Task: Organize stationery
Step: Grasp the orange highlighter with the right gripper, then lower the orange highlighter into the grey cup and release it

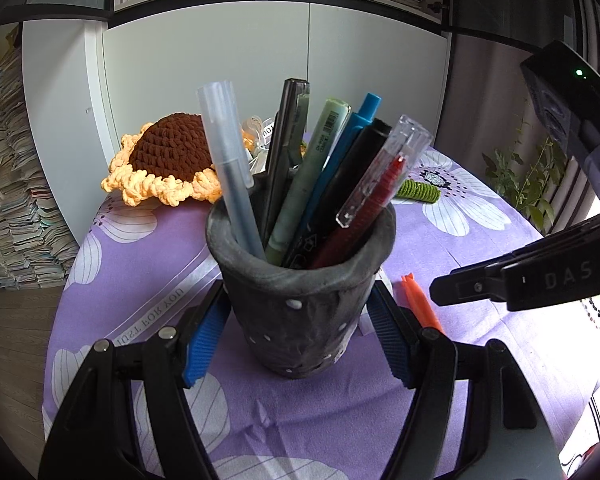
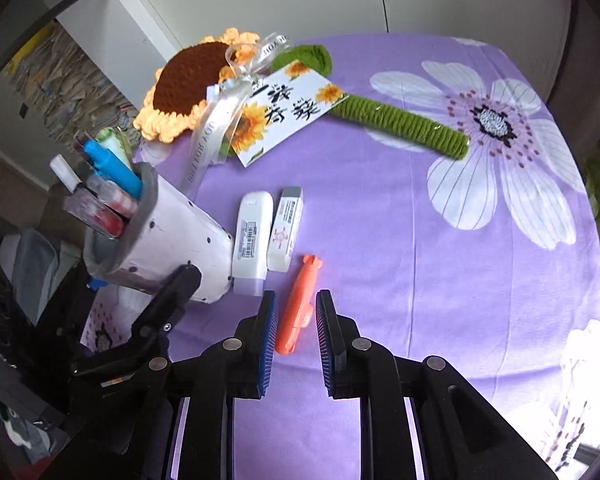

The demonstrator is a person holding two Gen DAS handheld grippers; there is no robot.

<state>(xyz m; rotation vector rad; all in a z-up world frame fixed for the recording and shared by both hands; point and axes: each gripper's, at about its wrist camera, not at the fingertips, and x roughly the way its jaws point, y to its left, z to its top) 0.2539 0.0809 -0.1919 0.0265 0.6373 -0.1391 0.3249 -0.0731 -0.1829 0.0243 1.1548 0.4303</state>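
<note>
Your left tool [image 1: 300, 320] has matt black plastic arms, ribbed blue rubbery pads [image 1: 206, 336] and dull metal rivets. Between those pads you see a pen cup [image 1: 300, 280], matt grey and rough like cast clay, speckled with pale dots. Its pens [image 1: 320, 184] are plastic: one frosted, one clear and glossy, others matt black and blue. The table [image 2: 380, 240] wears smooth lilac printed cloth. The sunflower [image 2: 184, 84] is knobbly crocheted yarn with a glossy paper card [image 2: 288, 112]. The orange pen [image 2: 300, 304] is smooth plastic.
</note>
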